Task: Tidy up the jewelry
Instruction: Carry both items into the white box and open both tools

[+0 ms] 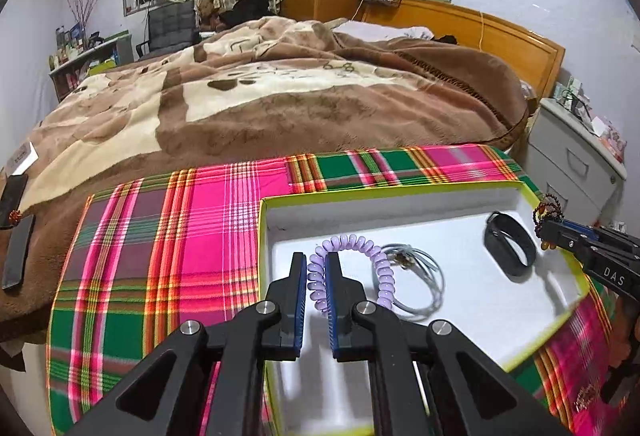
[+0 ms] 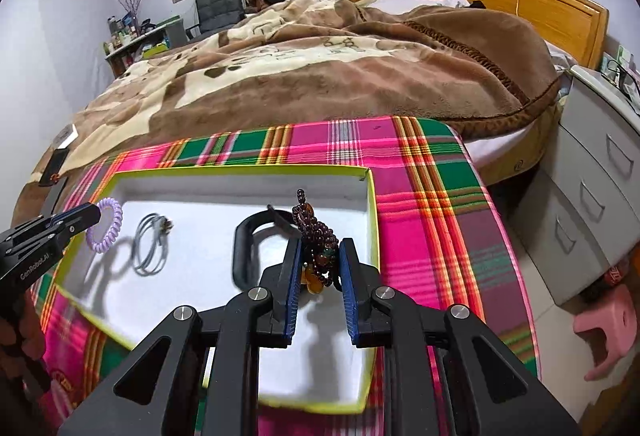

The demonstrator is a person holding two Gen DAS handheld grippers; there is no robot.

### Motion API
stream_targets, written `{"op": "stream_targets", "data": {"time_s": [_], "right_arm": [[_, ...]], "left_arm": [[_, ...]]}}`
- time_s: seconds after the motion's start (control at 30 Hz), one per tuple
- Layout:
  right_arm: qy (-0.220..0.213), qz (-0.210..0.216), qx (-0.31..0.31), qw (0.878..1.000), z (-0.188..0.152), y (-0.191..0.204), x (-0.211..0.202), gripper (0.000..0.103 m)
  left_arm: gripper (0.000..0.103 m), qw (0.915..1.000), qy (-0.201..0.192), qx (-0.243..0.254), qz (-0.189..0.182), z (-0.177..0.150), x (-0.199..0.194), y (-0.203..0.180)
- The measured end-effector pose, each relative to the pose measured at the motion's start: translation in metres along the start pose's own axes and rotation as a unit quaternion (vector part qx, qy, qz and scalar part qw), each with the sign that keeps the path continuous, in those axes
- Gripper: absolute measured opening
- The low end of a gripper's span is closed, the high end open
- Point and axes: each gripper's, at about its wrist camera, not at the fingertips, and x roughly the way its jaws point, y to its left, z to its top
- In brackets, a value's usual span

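A shallow white box with a yellow-green rim (image 1: 384,191) (image 2: 240,168) lies on a plaid cloth. My left gripper (image 1: 316,260) is over its left part, shut on a purple spiral hair tie (image 1: 376,256) (image 2: 110,220) that hangs from the fingers. A grey looped cord with a small charm (image 1: 420,276) (image 2: 150,248) and a black wristband (image 1: 510,246) (image 2: 250,240) lie in the box. My right gripper (image 2: 320,248) (image 1: 548,232) is over the box's right side, shut on a dark brown beaded bracelet (image 2: 316,232) (image 1: 548,207).
The pink and green plaid cloth (image 1: 192,220) (image 2: 424,195) covers the near bed. A brown blanket (image 1: 280,95) lies behind it. Dark flat items (image 1: 16,244) lie at the left. A grey drawer unit (image 2: 592,187) and a pink stool (image 2: 604,320) stand at the right.
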Motion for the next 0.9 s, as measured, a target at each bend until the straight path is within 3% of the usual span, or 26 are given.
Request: {"op": "stream_targets", "data": {"time_s": [0.43,0.5,0.6,0.9], "right_arm": [[0.011,-0.008,0.003,1.0,0.009,-0.006,0.021,0.021],[0.009,-0.008,0.002,1.0,0.01,-0.007,0.021,0.022],[0.006,-0.008,0.003,1.0,0.01,-0.005,0.019,0.035],[-0.002,-0.002,0.008,1.0,0.004,-0.001,0.005,0.035]], "left_arm": [[0.009,0.9996,0.028,0.003,0.002,0.0,0.025,-0.001],[0.009,0.9995,0.031,0.004,0.0,0.0,0.025,-0.002],[0.009,0.9994,0.035,0.006,-0.001,0.0,0.027,-0.003],[0.009,0.9994,0.028,-0.014,-0.013,-0.002,0.017,0.001]]}}
